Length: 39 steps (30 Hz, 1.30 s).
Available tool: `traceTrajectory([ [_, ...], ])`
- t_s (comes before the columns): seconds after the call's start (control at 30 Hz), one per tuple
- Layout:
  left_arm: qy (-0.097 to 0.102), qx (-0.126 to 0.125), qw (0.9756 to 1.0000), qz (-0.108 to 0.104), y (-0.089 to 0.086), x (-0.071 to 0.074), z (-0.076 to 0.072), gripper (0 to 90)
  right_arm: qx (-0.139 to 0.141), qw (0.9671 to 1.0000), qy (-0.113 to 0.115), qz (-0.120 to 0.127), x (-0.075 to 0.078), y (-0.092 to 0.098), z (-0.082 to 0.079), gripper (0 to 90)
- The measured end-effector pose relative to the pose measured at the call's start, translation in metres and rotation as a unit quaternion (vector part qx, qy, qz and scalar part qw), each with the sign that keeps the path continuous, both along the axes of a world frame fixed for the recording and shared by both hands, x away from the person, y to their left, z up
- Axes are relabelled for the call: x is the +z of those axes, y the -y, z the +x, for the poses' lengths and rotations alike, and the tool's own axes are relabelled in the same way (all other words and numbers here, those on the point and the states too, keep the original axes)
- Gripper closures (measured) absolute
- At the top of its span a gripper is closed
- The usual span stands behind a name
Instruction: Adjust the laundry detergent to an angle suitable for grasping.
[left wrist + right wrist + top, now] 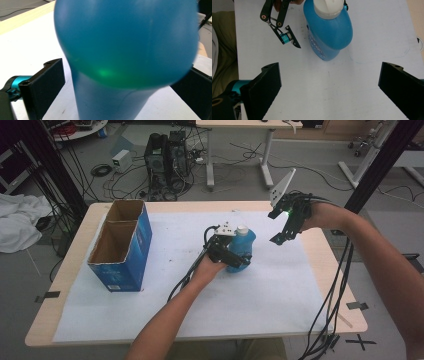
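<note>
High view: the blue bottle (243,247) is flanked by the left gripper (235,256), jaws spread, not clamped; the right gripper (278,239) is held released above.

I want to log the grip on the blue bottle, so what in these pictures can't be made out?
- Left gripper contact: in its own view the blurred blue bottle hides its jaw tips; the high view is too small.
- Bottle label: print too small, turned away.
- Blue box inside: its walls hide the bottom.
- Right gripper: open, jaws cut off by the frame edge.
</note>
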<state>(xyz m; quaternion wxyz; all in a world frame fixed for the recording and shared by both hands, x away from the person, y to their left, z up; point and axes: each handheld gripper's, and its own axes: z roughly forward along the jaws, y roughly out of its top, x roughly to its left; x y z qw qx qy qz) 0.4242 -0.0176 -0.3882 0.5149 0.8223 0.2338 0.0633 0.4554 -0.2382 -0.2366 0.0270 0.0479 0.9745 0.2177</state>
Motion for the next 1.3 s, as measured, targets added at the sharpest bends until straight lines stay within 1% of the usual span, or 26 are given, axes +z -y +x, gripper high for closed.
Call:
traceTrajectory([
  [0.13, 0.003, 0.0, 1.0, 0.007, -0.0009, -0.0011, 0.0013, 1.7, 0.001, 1.0, 0.0, -0.002, 0.0003, -0.0002, 0.0004, 3.5],
  [0.2, 0.004, 0.005, 1.0, -0.001, -0.0012, -0.0023, 0.001, 1.8, 0.002, 1.0, -0.001, -0.003, 0.0003, -0.0003, 0.0008, 3.5],
  [0.23, 0.006, 0.004, 1.0, -0.001, -0.0015, -0.0025, 0.0009, 2.9, 0.002, 1.0, -0.001, -0.003, 0.0002, -0.0004, 0.001, 3.5],
  [0.27, 0.006, 0.007, 0.9999, -0.009, -0.0007, -0.0034, 0.0001, 3.7, -0.002, 1.0, -0.002, -0.002, -0.0001, -0.0007, 0.0006, 3.5],
  [0.3, 0.005, 0.007, 0.9999, -0.006, -0.0005, -0.0037, -0.0002, 4.1, -0.004, 1.0, -0.003, -0.002, 0.0, -0.0008, 0.0005, 3.5],
  [0.37, 0.009, 0.006, 0.9999, -0.009, -0.0003, -0.0047, -0.0002, 6.9, 0.001, 1.0, -0.002, -0.002, 0.0001, -0.0003, 0.0015, 3.5],
  [0.43, 0.011, 0.008, 0.9999, -0.008, -0.0003, -0.0047, -0.0001, 7.2, -0.004, 1.0, -0.003, -0.001, -0.0002, -0.0005, 0.001, 3.5],
  [0.5, 0.01, 0.009, 0.9999, -0.009, -0.0006, -0.0042, -0.0002, 7.6, 0.0, 1.0, -0.002, -0.002, 0.0001, -0.0003, 0.0013, 3.5],
  [0.53, 0.012, 0.009, 0.9998, -0.011, -0.0005, -0.0044, -0.0002, 9.4, 0.0, 1.0, -0.002, -0.002, 0.0001, -0.0003, 0.0014, 3.5],
  [0.67, 0.014, 0.01, 0.9998, -0.011, -0.0003, -0.005, -0.0001, 10.4, -0.003, 1.0, -0.002, -0.003, 0.0005, -0.0002, 0.001, 3.5],
  [0.73, 0.017, 0.007, 0.9998, -0.006, -0.0006, -0.0048, -0.0002, 13.8, 0.0, 1.0, -0.001, -0.002, 0.0003, -0.0004, 0.0012, 3.5],
  [0.8, 0.016, 0.012, 0.9997, -0.01, -0.0002, -0.0052, -0.0003, 14.1, 0.001, 1.0, -0.001, -0.002, 0.0002, -0.0003, 0.0014, 3.5],
  [0.83, 0.012, 0.014, 0.9997, -0.016, 0.0, -0.0054, -0.0007, 14.5, 0.0, 1.0, -0.001, -0.002, 0.0003, -0.0004, 0.0012, 3.5],
  [0.87, 0.018, 0.011, 0.9997, -0.011, -0.0015, -0.0053, 0.0, 18.0, 0.0, 1.0, -0.001, -0.002, 0.0003, -0.0004, 0.0011, 3.5],
  [0.9, 0.018, 0.011, 0.9997, -0.011, -0.0015, -0.0053, 0.0, 19.5, 0.0, 1.0, -0.001, -0.002, 0.0003, -0.0004, 0.0011, 3.5],
  [0.93, 0.017, 0.01, 0.9997, -0.013, -0.0015, -0.0056, 0.0002, 19.5, -0.005, 1.0, -0.002, -0.001, 0.0005, -0.0006, 0.0005, 3.5],
  [1.0, 0.017, 0.01, 0.9997, -0.011, -0.0013, -0.0058, 0.0002, 19.5, -0.005, 1.0, -0.001, 0.0, 0.0006, -0.0006, 0.0003, 3.5],
  [1.03, 0.017, 0.011, 0.9997, -0.015, -0.0011, -0.0062, -0.0001, 19.6, -0.006, 1.0, -0.001, 0.0, 0.0007, -0.0006, 0.0002, 3.5],
  [1.07, 0.018, 0.009, 0.9997, -0.014, -0.0015, -0.006, -0.0004, 23.3, -0.005, 1.0, -0.002, 0.0, 0.0008, -0.0006, 0.0003, 3.5],
  [1.1, 0.017, 0.014, 0.9996, -0.016, -0.0013, -0.0062, -0.0011, 24.6, -0.005, 1.0, -0.001, -0.002, 0.0012, -0.0003, 0.0001, 3.5],
  [1.17, 0.02, 0.01, 0.9997, -0.008, -0.0028, -0.0056, -0.0003, 24.6, 0.0, 1.0, 0.001, -0.001, 0.0012, 0.0001, 0.0006, 3.5],
  [1.2, 0.021, 0.014, 0.9996, -0.011, -0.0025, -0.0057, -0.0004, 24.6, -0.003, 1.0, 0.001, 0.001, 0.001, -0.0001, 0.0001, 3.5],
  [1.23, 0.021, 0.013, 0.9996, -0.013, -0.0027, -0.006, -0.0002, 24.6, -0.003, 1.0, 0.001, 0.002, 0.001, 0.0, 0.0001, 3.5],
  [1.27, 0.024, 0.011, 0.9996, -0.009, -0.0035, -0.0057, -0.0002, 26.4, -0.002, 1.0, 0.001, 0.001, 0.0011, 0.0001, 0.0001, 3.5],
  [1.3, 0.026, 0.012, 0.9995, -0.011, -0.0035, -0.0057, -0.0005, 29.2, 0.001, 1.0, 0.002, 0.0, 0.0014, 0.0004, 0.0005, 3.5],
])
